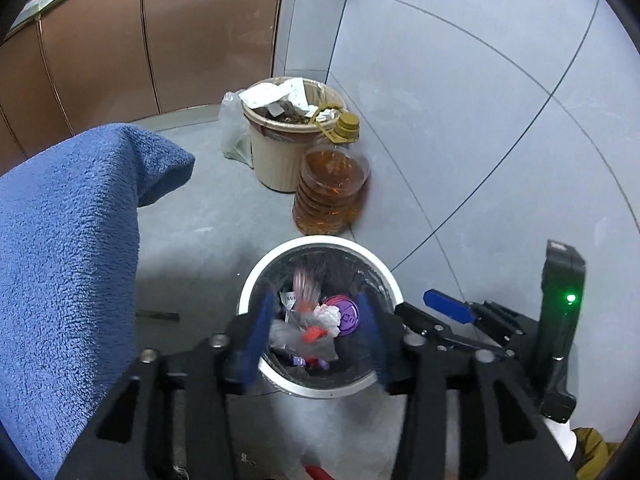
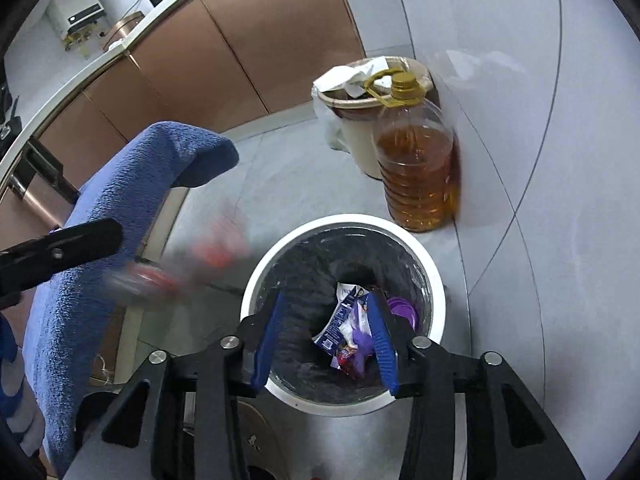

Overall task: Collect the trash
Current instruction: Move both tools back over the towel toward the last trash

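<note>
A white bin with a black liner (image 1: 316, 390) stands on the grey floor; it also shows in the right wrist view (image 2: 256, 276). It holds wrappers and a purple lid (image 1: 347, 315). A blurred clear plastic bag with red and pink bits (image 1: 306, 330) is in the air between my left gripper's open fingers, over the bin's mouth; the right wrist view shows it as a streak (image 2: 176, 268) left of the bin. My left gripper (image 1: 314, 338) is open above the bin. My right gripper (image 2: 326, 344) is open and empty above the bin, over a blue-white wrapper (image 2: 340, 316).
A beige bin full of paper (image 1: 280, 136) and a big oil bottle with a yellow cap (image 1: 332, 188) stand by the grey wall. A blue towel (image 1: 68, 248) hangs at the left. Brown cabinets (image 2: 240, 52) run behind.
</note>
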The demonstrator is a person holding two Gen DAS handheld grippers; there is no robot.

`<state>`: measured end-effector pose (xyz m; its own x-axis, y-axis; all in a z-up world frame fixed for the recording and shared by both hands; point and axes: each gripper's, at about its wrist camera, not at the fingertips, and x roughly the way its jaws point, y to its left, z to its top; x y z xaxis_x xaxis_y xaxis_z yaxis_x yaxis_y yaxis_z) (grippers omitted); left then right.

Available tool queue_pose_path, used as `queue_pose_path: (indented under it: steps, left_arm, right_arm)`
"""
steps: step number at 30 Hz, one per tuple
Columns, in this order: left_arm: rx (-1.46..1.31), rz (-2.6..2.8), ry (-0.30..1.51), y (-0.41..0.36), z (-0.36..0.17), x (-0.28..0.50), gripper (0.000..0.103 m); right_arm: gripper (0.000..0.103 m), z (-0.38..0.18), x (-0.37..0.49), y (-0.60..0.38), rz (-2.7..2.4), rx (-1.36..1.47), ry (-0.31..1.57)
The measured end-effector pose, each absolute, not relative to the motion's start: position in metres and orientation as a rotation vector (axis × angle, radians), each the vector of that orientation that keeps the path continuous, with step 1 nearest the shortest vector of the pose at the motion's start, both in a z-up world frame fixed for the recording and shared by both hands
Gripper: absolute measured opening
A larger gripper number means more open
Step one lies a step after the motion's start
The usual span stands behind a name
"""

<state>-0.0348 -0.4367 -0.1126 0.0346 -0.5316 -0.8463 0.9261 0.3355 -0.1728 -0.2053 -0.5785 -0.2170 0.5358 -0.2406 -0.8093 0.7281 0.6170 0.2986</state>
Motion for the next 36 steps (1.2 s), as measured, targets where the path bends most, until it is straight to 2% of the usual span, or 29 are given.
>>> queue_pose_path:
  steps: [8, 15, 25, 31, 36]
  left_arm:
    - [0.456, -1.163, 0.960, -0.418, -0.096, -0.030, 0.047]
    - [0.408, -1.041, 0.838, -0.373, -0.063, -0.021, 0.047]
    - [0.312, -0.775, 0.629, -0.269, -0.010, -0.007, 0.047]
    - [0.239, -0.642, 0.578, -0.199, 0.009, -0.006, 0.047]
    - [0.185, -0.538, 0.539, -0.147, 0.018, -0.012, 0.053]
  right_arm:
    - [0.045, -0.211, -0.207, -0.575, -0.648, 0.686, 0.796]
    - [0.045, -0.186, -0.197, -0.560, -0.612, 0.648, 0.758]
    - [0.047, -0.127, -0.164, -0.503, -0.466, 0.523, 0.692]
    - [0.051, -0.084, -0.151, -0.459, -0.361, 0.448, 0.638]
    - [0.057, -0.047, -0.145, -0.415, -0.288, 0.365, 0.593]
